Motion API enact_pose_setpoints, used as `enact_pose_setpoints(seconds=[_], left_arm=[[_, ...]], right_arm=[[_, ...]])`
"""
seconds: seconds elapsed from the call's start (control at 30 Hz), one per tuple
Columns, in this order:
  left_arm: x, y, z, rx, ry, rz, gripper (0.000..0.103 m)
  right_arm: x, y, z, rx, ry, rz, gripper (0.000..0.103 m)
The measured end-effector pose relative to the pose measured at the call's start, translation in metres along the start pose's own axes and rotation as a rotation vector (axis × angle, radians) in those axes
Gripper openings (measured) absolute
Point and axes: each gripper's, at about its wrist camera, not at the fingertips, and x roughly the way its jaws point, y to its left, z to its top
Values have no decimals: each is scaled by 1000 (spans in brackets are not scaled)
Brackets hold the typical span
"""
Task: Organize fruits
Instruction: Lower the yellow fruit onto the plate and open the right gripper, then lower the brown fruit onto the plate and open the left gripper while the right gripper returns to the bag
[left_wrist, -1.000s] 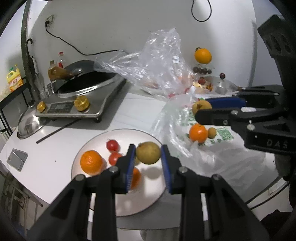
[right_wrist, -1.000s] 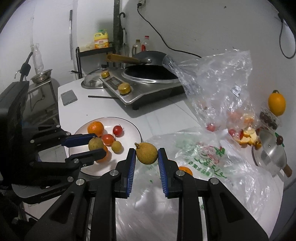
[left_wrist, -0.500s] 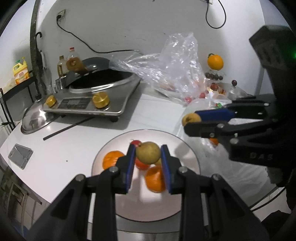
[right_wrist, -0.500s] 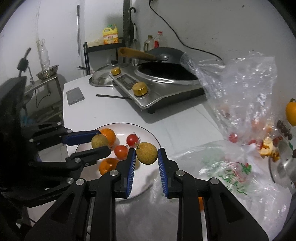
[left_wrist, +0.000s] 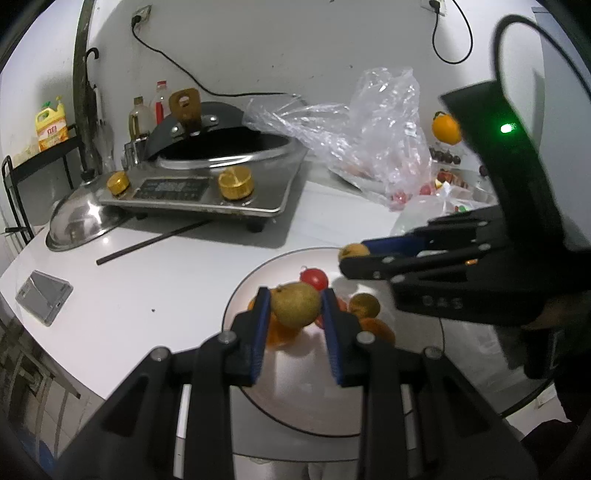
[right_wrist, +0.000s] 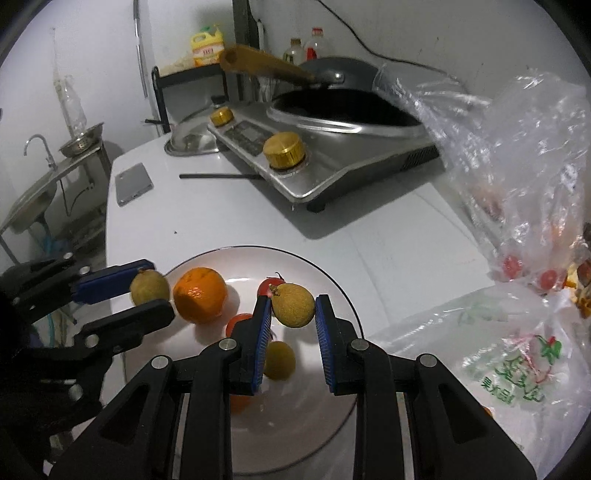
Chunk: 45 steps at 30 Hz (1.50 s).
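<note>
Gripped between the blue pads of the left gripper (left_wrist: 295, 314), a yellow-brown pear-like fruit (left_wrist: 294, 303) is seen in the left wrist view held above the white plate (left_wrist: 295, 387), which is already crowded with an orange (left_wrist: 275, 332), a cherry tomato (left_wrist: 314, 277) and a small brown fruit (left_wrist: 365, 305). A collision is judged the main risk here: the right gripper (left_wrist: 351, 254) is reached in over the plate's far rim with its own small fruit, and the two tools are brought near one another. A release from this height is judged likely to send the round fruit rolling into the others or off the plate, since little bare surface is left beneath it.

From the right wrist view, a second yellow-brown fruit (right_wrist: 292, 305) is shown clamped between the right gripper's (right_wrist: 291, 321) pads, its stem end turned up and left, directly over the plate (right_wrist: 332, 284). A large orange (right_wrist: 200, 295), a red tomato (right_wrist: 266, 286) and a small greenish fruit (right_wrist: 279, 360) are seen lying below and beside it. The left gripper (right_wrist: 151, 291) is seen at the plate's left edge, closed on its fruit (right_wrist: 149, 287) just beside the orange. A bump against that orange is judged possible if the fruit is lowered there. The printed plastic bag (right_wrist: 509, 354) is spread on the counter to the right, well apart from both tools.
</note>
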Motion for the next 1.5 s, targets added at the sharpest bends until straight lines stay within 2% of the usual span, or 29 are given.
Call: enact_pose_setpoints(seconds=[0.27,0.77,1.5], left_arm=[[1,3,-2,-8,0,-14,28],[-3,1,-3,-9,7,-4,28],[3,-39,11,48,20,-9,28]], right_arm=[[22,-2,-1,24,61,-9,27],[22,-4,-2,37,70,-15,28],[-45,-25,-7,34,-57,-30,28]])
